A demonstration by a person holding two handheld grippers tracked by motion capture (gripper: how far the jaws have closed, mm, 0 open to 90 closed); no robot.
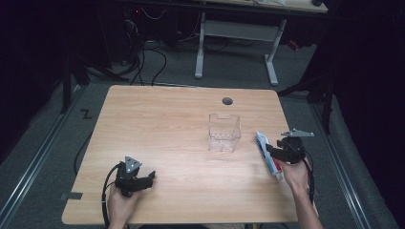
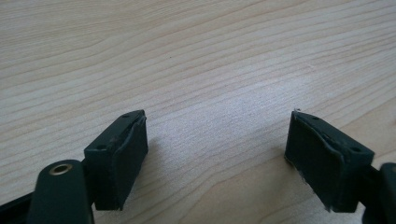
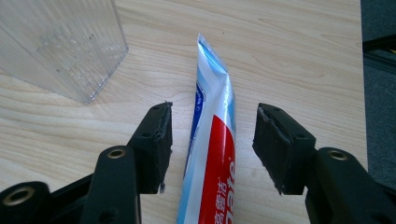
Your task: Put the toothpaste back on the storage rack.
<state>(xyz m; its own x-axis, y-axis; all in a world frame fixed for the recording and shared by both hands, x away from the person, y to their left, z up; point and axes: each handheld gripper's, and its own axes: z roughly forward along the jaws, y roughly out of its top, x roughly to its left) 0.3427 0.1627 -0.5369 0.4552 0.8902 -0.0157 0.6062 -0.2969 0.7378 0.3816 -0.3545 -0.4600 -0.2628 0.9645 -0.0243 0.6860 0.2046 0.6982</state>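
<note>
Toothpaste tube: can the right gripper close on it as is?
Probably yes. The right gripper is open, its jaws either side of the toothpaste tube, which lies flat on the table. Nothing sits between jaws and tube; the clear container stands off to one side.

High view overhead, facing forward-down on table [image 1: 181,143]; gripper views close, low along own jaws, sharing tabletop.

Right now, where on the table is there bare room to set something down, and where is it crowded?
The far-left and middle of the table are bare wood, from the left gripper up to the far edge. It is crowded at the right: the clear container, the toothpaste tube beside it, and the right gripper, its fingers astride the tube.
</note>
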